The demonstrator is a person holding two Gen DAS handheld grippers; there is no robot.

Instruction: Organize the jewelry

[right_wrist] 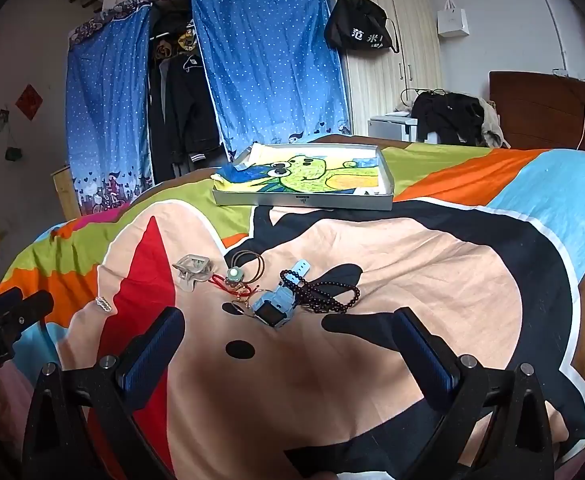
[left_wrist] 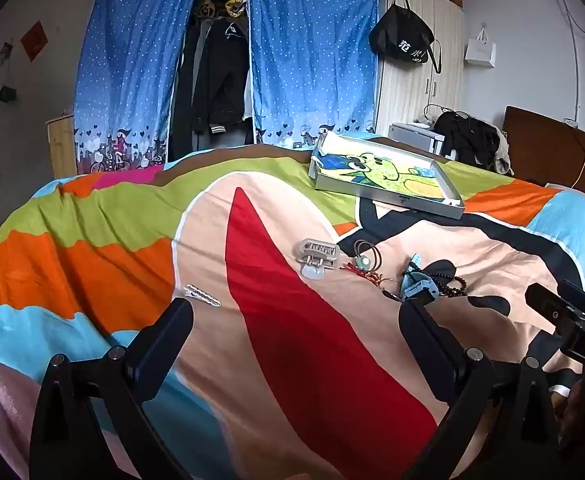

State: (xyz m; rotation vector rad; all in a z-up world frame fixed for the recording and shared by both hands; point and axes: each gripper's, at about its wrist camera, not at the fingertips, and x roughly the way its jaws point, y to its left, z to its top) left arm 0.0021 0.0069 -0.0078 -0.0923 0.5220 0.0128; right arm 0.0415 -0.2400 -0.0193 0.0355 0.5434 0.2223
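right gripper (right_wrist: 288, 344) is spread wide, nothing btwn its blue-padded fingers (right_wrist: 154, 344), hanging low over the quilt (right_wrist: 412, 264) w/ the jewelry heap just ahead of the tips. left gripper (left_wrist: 296, 328) likewise wide apart and empty, lower left of the pile; its right finger (left_wrist: 420, 320) sits just beside the blue watch's near edge in that view, can't tell if touching.

pose: both tools held near level, tilted slightly down, pointing up the bed toward the tray, side by side. each shows at the edge of the other's view. no hand clearly visible.

the goods: blue kids' watch (right_wrist: 278, 308) lies tangled w/ a dark bead bracelet (right_wrist: 324, 294); next to them a red cord w/ a pale green pendant (right_wrist: 234, 276) and brown cord loops (right_wrist: 252, 264). a grey claw hair clip (right_wrist: 192, 272) sits just left of that. a small pearl-look hair clip (left_wrist: 202, 295) lies apart, further left on the red patch.

beyond, well apart from the pile, a shallow grey box tray (right_wrist: 304, 200) lined w/ a green cartoon drawing. prob the destination, and it looks to hold no jewelry yet. so sorting seems barely begun. wide-open tongs suit an approach; watch is closest to the right tool, likely first pick. tangle w/ beads could drag extras along.
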